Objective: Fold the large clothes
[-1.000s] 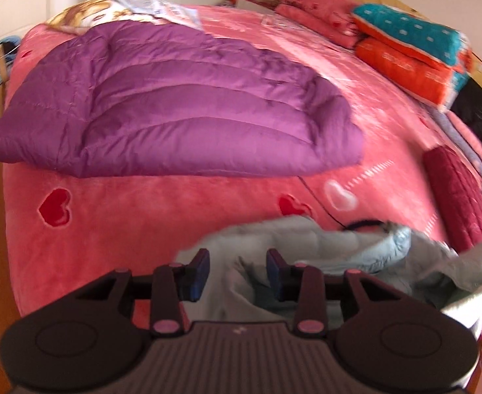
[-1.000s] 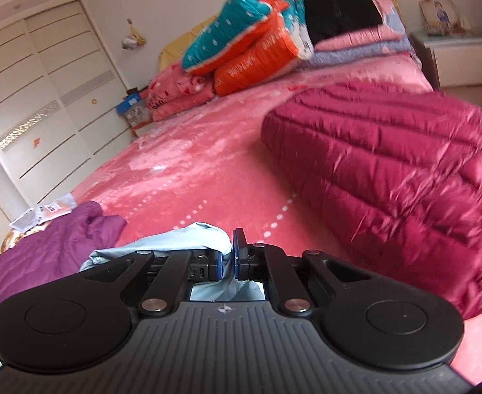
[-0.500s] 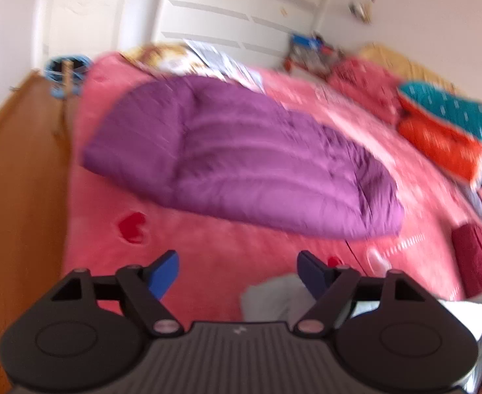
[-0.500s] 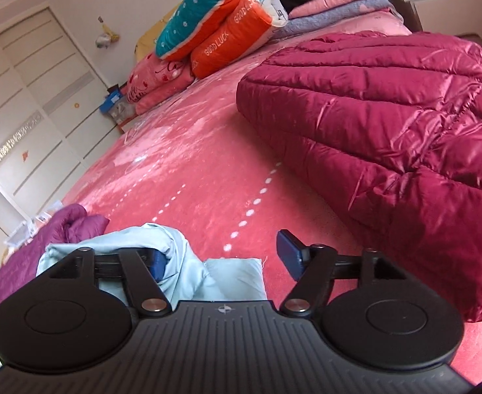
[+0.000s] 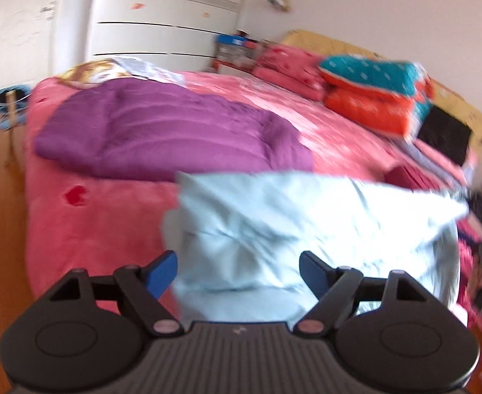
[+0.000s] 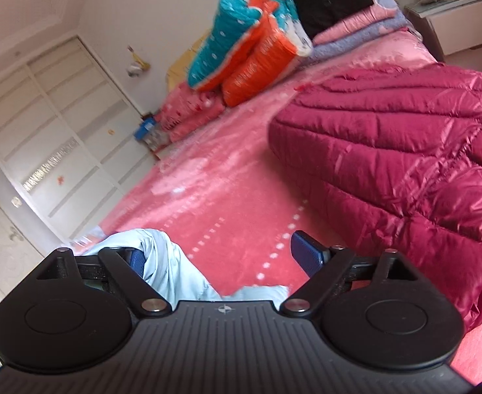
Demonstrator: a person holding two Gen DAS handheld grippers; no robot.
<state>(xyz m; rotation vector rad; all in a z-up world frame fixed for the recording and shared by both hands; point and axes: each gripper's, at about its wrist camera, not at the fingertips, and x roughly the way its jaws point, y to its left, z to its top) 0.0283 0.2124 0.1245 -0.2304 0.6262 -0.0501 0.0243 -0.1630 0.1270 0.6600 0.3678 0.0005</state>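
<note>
A: What's different from a second ago?

B: Both claws have let go. The right claw, shut on the pale blue garment before, has just been opening and stands wide, cloth only against its left pad.

A: And the left?

B: The left claw opened wide too; the garment now lies spread out near the bed's front edge.

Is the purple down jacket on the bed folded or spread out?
Folded, it seems. The purple down jacket lies on the pink bed cover as one compact padded block; no sleeve sticks out, though the picture is blurred.
</note>
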